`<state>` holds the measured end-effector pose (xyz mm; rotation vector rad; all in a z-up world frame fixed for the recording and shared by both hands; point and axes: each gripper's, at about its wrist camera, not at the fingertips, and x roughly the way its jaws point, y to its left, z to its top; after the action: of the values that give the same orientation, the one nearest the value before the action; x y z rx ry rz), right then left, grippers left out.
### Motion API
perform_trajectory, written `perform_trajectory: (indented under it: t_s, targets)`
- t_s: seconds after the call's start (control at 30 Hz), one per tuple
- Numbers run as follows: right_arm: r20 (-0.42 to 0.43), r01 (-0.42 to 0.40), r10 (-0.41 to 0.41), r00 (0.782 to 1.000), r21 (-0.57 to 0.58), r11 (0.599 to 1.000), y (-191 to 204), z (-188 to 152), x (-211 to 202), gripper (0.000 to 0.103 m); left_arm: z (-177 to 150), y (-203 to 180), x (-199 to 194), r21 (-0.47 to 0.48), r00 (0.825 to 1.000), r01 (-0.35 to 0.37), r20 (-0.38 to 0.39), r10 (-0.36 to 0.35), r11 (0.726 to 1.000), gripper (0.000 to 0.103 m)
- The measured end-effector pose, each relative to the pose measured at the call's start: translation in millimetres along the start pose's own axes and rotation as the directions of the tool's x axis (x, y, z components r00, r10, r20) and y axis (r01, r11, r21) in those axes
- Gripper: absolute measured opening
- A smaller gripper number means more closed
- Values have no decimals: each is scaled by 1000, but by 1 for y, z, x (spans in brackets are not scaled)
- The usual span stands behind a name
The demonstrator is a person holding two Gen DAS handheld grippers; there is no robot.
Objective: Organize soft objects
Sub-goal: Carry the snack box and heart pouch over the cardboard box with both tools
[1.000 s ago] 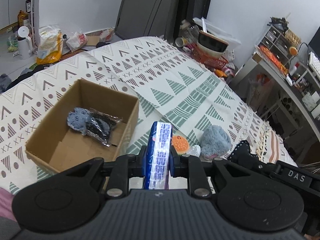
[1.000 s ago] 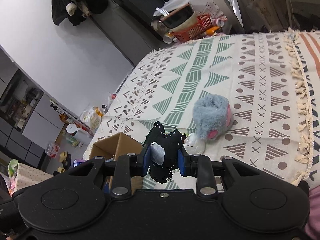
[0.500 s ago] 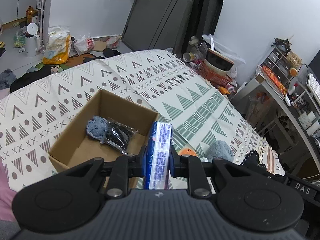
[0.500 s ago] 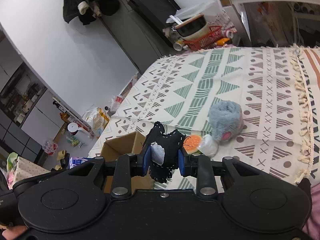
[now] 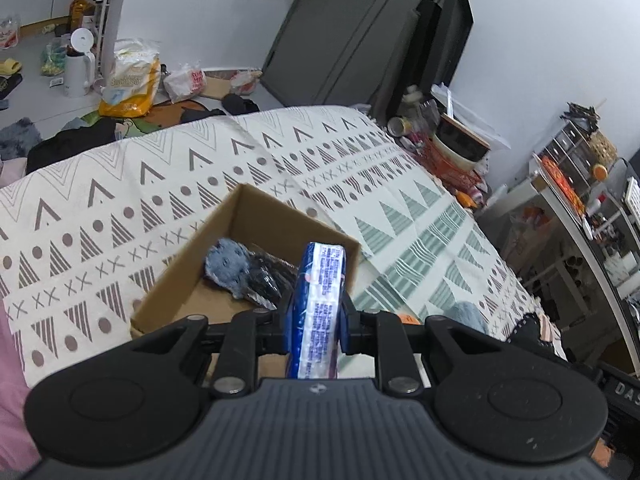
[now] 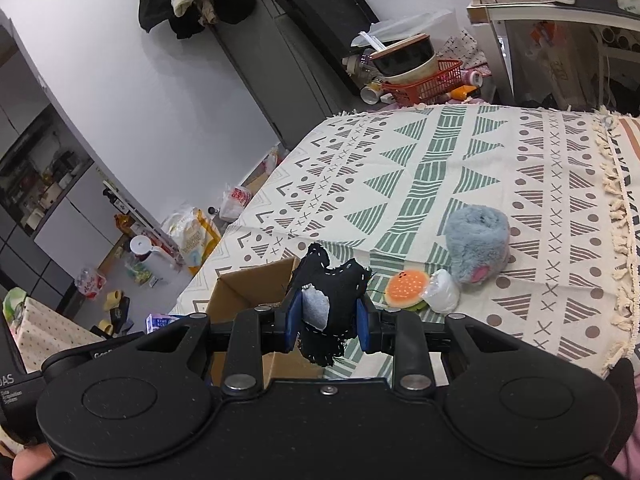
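1. The left tool is clamped on a blue and white printed plastic packet, held upright on edge above the near side of the open brown cardboard box.
2. The box sits on the patterned cream bedspread and holds a grey fuzzy toy touching a black item in clear wrap.
3. The right tool grips a black stitched fabric toy with a grey patch, near the box's corner.
4. On the bedspread towards its fringed edge lie a grey plush roll, an orange burger-shaped toy and a white wrapped bundle, close together.
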<state>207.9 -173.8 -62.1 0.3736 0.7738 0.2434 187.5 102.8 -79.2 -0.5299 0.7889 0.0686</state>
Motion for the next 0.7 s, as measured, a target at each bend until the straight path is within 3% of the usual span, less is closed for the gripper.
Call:
perform_trajectory:
  t_s: [0.43,0.7]
  targets:
    - [-32,-27,25,999,-49,998,32,-6,28,28,3,43,42,-88,999,9,-52,-13,996,20]
    - [-95,-42,35,995,-67,997,46,-16,61,28,0,56,64,-100,996,-42,-85,34,994,21]
